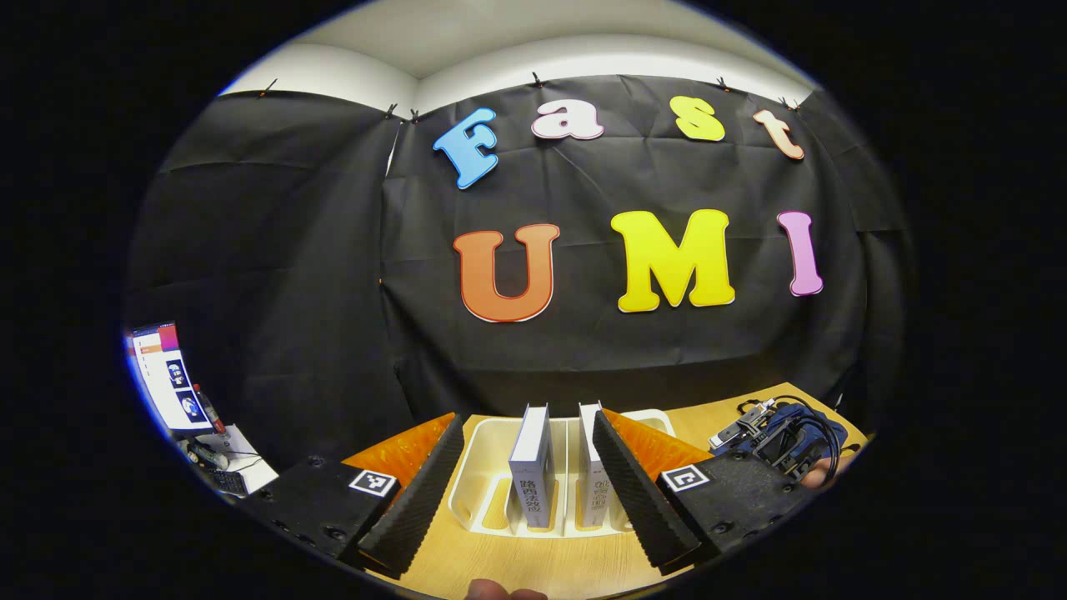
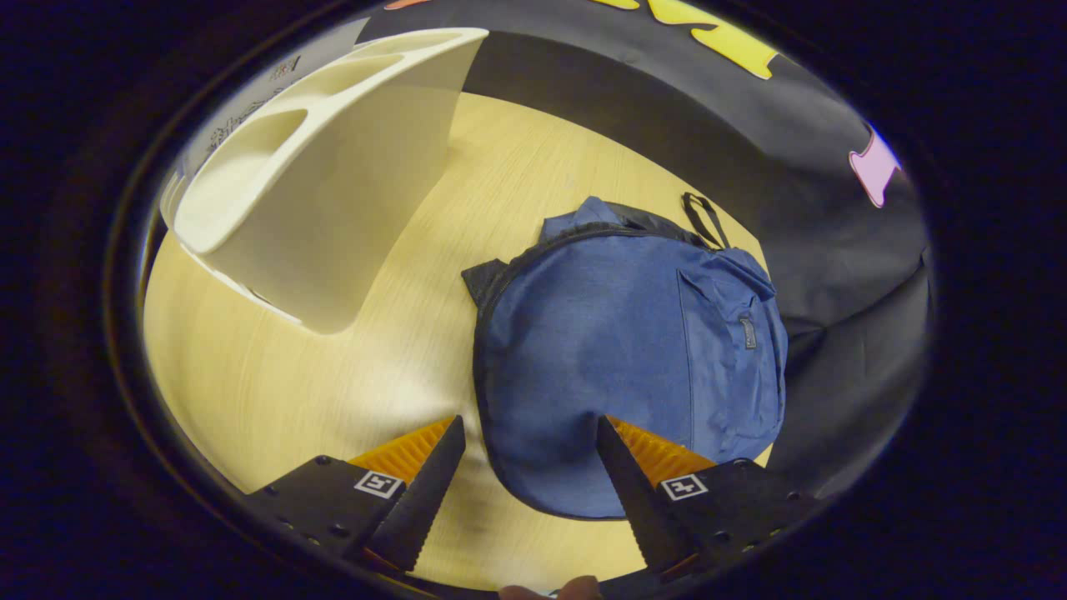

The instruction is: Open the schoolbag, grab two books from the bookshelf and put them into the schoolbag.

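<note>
Left gripper (image 1: 527,477) gapes before two upright books (image 1: 533,467) in the rack (image 1: 475,483); right gripper (image 2: 527,479) spread above the seemingly zipped schoolbag (image 2: 625,350).

Two books (image 1: 532,467) (image 1: 590,467), one bookshelf (image 1: 475,492), one schoolbag (image 2: 617,367), one table (image 2: 333,383), one monitor (image 1: 162,375).

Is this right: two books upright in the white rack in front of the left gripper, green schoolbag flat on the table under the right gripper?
Not quite. The schoolbag is blue, not green, as the right gripper view shows. The rest holds: two books stand upright in the white rack before the left gripper, and the bag lies flat on the table under the right gripper.
</note>
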The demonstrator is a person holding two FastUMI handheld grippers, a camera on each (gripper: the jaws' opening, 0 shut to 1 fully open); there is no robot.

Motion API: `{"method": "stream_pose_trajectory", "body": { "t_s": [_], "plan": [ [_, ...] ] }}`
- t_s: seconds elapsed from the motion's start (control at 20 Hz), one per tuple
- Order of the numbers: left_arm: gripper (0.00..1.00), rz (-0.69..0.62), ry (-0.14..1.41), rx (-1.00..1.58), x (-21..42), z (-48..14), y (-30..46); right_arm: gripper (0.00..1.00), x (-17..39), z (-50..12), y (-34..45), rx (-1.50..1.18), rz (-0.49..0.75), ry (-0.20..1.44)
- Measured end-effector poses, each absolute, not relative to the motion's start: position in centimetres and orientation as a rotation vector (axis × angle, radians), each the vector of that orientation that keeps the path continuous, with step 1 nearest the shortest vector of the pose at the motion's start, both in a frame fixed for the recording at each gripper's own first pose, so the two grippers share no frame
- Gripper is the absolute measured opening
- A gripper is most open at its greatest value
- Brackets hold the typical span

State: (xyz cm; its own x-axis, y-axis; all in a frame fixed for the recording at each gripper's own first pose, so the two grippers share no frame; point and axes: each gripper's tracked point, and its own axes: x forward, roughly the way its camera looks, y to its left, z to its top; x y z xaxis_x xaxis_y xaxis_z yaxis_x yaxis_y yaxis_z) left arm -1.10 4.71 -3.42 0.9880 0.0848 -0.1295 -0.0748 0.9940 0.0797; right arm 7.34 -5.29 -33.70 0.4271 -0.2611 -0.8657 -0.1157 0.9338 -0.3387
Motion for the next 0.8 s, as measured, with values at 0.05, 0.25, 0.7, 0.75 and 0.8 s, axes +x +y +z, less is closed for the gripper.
{"method": "stream_pose_trajectory", "body": {
  "t_s": [0.05, 0.25, 0.7, 0.75, 0.8],
  "plan": [
    [0.99, 0.082, 0.138, 0.075, -1.2, -3.5, 4.7, 0.96, 7.6, -34.0, -5.3, -0.375, -0.098, 1.136],
    [0.99, 0.091, 0.148, 0.078, -1.2, -3.7, 5.1, 0.93, 8.6, -34.6, -6.2, -0.365, -0.122, 1.156],
    [0.99, 0.069, 0.175, 0.053, -0.5, -4.4, 4.0, 0.17, 8.6, -34.2, -7.0, -0.299, -0.077, 1.178],
    [0.99, 0.068, 0.183, 0.044, -0.5, -4.7, 3.9, 0.05, 8.5, -33.8, -7.0, -0.288, -0.071, 1.18],
    [0.99, 0.064, 0.192, 0.035, -0.4, -5.0, 3.7, 0.04, 8.3, -33.4, -7.0, -0.28, -0.064, 1.173]
  ]
}}
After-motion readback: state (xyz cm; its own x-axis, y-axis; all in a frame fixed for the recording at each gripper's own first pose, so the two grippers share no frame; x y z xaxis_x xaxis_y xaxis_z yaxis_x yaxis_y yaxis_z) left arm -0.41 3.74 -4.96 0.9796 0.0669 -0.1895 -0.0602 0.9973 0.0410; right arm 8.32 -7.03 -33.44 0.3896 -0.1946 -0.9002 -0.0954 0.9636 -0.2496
